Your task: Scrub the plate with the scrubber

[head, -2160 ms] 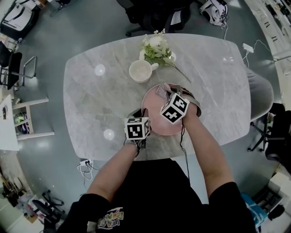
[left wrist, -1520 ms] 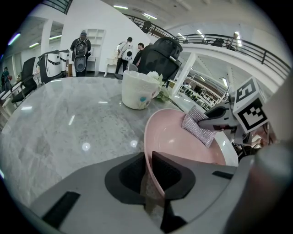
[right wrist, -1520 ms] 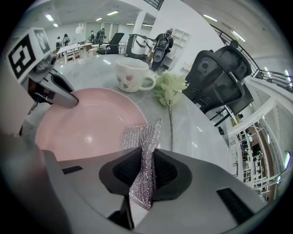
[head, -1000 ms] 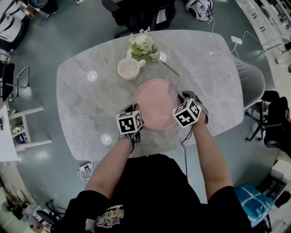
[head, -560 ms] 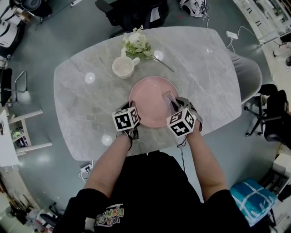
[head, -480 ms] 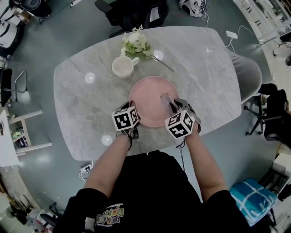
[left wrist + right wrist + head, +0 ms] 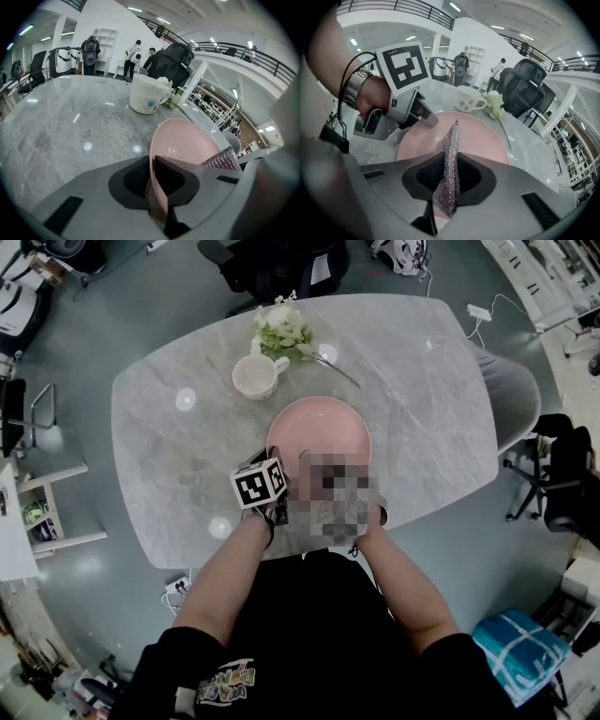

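Head view: a grey marble table [image 7: 431, 409] fills the middle of the frame. The pink plate [image 7: 323, 423] lies on it just below centre. A white mug [image 7: 253, 379] stands to the plate's upper left, and a spray of white flowers [image 7: 279, 332] lies above the mug. The left gripper [image 7: 275, 474], with its marker cube on top, sits at the plate's lower left edge. The person's two forearms come up from the bottom of the frame. What the right forearm carries cannot be made out in this view.

Left gripper view: the plate's rim runs edge-on between the two jaws, which have just been closing and now clamp it. The plate's pink inside spreads to the right of centre. A corner of the glittery scrubber [image 7: 222, 159] shows at the plate's right edge. The mug stands upper centre on the table, with the flowers just behind it. A black office chair [image 7: 171, 58] and some people [image 7: 136, 54] are far off at the top.

Right gripper view: the right gripper [image 7: 449, 160] is clenched on the scrubber. The scrubber stands upright as a thin silvery-purple sheet between the jaws, with its tip over the plate. The plate lies flat beyond the jaws. The left gripper reaches in from the upper left and meets the plate's left rim.
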The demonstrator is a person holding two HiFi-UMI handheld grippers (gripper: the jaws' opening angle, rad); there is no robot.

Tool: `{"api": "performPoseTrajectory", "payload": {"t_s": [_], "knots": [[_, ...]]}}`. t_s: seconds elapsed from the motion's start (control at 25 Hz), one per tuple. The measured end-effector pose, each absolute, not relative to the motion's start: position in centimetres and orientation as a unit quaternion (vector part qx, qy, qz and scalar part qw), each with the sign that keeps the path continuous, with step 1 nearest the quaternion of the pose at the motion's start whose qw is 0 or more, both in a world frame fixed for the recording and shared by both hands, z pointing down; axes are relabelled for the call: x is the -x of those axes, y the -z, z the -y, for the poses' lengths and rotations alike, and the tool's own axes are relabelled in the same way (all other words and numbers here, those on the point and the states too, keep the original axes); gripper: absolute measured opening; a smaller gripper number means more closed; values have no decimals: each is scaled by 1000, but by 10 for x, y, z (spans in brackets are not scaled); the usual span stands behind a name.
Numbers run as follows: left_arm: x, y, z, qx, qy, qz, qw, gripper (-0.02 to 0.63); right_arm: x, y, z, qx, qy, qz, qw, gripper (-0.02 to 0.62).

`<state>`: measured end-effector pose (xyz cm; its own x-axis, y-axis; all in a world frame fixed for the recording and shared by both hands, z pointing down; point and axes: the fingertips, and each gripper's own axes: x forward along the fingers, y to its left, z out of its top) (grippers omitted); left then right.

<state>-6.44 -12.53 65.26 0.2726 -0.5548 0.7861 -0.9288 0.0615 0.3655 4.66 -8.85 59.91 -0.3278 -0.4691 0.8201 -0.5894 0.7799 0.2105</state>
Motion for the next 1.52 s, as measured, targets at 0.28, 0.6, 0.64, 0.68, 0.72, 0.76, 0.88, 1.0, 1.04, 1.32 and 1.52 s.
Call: {"api": "performPoseTrajectory", "payload": {"t_s": [0.28,0.6,0.64,0.68,0.72,0.76,0.88,1.0,1.04,1.32,1.52], "knots": [[65,-652,125,-655,-197,564,464,44,-19,-605,88,-320,-95,827,452,75],[65,-653,126,-664,-200,550,465,43,-21,-602,111,-339,-148,830,418,75],[65,-653,126,-664,-199,550,466,43,-19,-602,114,-338,-152,831,415,75],[65,-653,125,-664,-198,550,467,43,-15,-602,117,-336,-158,832,412,75],[65,-653,125,-663,-196,550,468,43,-11,-603,120,-333,-164,833,410,75],[65,-653,125,-664,-195,549,469,43,-8,-604,122,-330,-171,833,409,75],[63,-652,126,-669,-194,542,471,41,3,-608,130,-324,-188,832,408,75],[64,-655,127,-672,-194,541,467,43,7,-614,137,-324,-190,826,421,75],[64,-655,127,-672,-194,541,467,43,6,-618,138,-323,-183,822,432,75],[63,-655,126,-674,-195,537,469,43,-10,-631,150,-319,-125,808,480,77],[64,-656,126,-674,-193,537,470,43,-28,-632,164,-337,-97,796,493,77]]}}
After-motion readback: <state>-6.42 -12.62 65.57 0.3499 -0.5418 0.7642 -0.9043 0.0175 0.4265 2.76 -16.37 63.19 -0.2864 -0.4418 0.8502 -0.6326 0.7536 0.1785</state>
